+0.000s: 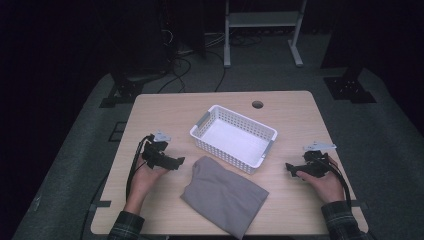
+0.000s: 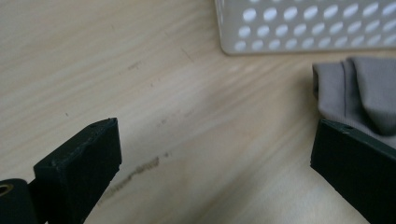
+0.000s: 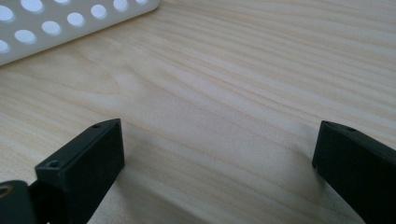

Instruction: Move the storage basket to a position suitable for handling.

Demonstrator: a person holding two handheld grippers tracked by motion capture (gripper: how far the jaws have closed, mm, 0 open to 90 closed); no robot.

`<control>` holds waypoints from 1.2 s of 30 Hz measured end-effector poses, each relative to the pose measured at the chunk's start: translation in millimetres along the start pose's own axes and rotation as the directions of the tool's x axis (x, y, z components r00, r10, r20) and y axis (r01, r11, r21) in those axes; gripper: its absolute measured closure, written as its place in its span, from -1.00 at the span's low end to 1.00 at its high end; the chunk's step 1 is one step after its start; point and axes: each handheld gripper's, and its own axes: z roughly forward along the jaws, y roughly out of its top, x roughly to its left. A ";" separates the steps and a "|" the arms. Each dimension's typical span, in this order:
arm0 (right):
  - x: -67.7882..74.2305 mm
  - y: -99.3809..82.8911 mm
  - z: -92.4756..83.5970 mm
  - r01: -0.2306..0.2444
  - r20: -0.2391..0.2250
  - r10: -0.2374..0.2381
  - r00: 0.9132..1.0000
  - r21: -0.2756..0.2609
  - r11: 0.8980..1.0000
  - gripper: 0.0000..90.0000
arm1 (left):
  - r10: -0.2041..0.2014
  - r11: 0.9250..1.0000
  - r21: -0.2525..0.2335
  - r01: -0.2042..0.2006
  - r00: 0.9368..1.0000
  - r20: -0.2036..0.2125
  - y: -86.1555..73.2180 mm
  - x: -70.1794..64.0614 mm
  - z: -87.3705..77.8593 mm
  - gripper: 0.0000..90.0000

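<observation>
Between wide-open left gripper (image 1: pixel 181 161) and wide-open right gripper (image 1: pixel 288 169), folded grey cloth (image 1: pixel 224 195), long axis diagonal, upper-left to lower-right.

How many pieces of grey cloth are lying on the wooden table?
1. The folded grey cloth lies on the light wooden table, at its near edge, just in front of the white perforated plastic basket. The basket looks empty; nothing seems hidden.
</observation>
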 end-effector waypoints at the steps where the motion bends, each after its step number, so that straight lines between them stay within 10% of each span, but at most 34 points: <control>1: 0.0 0.0 0.0 0.000 0.000 0.000 1.000 0.000 1.000 -0.97 | 0.006 1.000 0.002 -0.006 1.000 -0.003 -2.9 -1.9 -0.7 -0.99; 23: 0.9 -1.6 -1.5 0.013 -0.015 -0.013 1.000 -0.001 1.000 -0.97 | 0.003 1.000 0.001 -0.003 1.000 0.000 -75.5 -0.1 -12.8 -1.00; 36: 5.1 2.0 -9.0 0.051 -0.064 -0.048 0.997 0.045 0.998 -0.86 | 0.006 0.999 -0.040 -0.006 1.000 0.004 -85.6 2.0 -17.6 -1.00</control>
